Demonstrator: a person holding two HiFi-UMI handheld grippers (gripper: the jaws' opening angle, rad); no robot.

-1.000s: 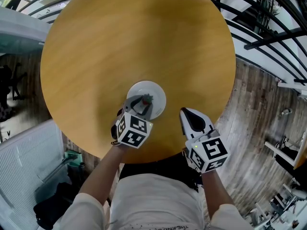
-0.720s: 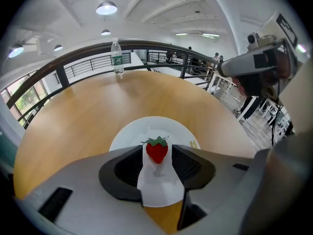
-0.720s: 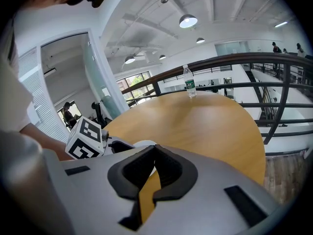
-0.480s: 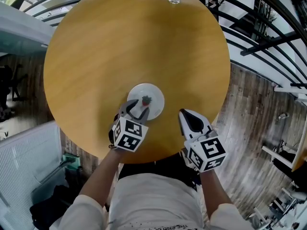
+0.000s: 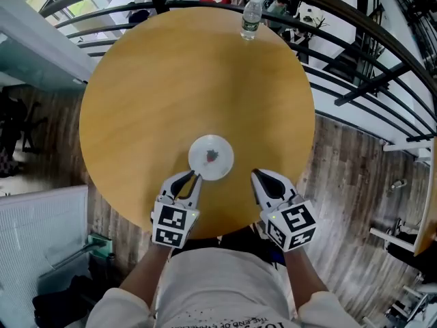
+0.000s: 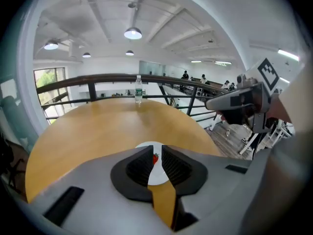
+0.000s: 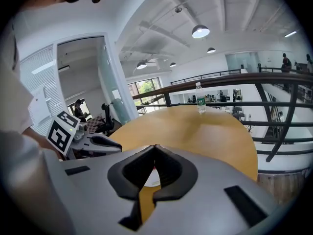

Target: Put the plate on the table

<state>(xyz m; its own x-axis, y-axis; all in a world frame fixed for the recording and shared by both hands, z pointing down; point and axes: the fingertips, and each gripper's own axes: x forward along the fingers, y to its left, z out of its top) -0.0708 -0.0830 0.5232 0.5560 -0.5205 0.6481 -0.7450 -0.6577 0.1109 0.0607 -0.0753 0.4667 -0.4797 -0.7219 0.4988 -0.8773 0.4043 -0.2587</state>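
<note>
The small white plate [image 5: 211, 157] with a red mark in its middle lies flat on the round wooden table [image 5: 150, 94], near the front edge. My left gripper [image 5: 191, 178] sits just short of the plate's near rim and does not touch it. Its jaws are closing, with a narrow gap and nothing between them. In the left gripper view [image 6: 157, 150] the plate [image 6: 155, 173] shows through that gap. My right gripper [image 5: 256, 174] hovers over the table to the right of the plate, jaws shut and empty. In the right gripper view [image 7: 155, 147] the plate [image 7: 152, 179] shows behind the jaws.
A clear water bottle [image 5: 250, 16] stands at the table's far edge, also seen as the bottle [image 6: 138, 89] and the bottle [image 7: 200, 98]. A dark metal railing [image 5: 355, 67] curves round the far side. Wooden floor lies below on the right, and a white panel [image 5: 41, 231] at the left.
My left gripper has pulled back off the plate toward the person, and its jaws have narrowed. The plate stays flat on the table. The right gripper has barely moved.
</note>
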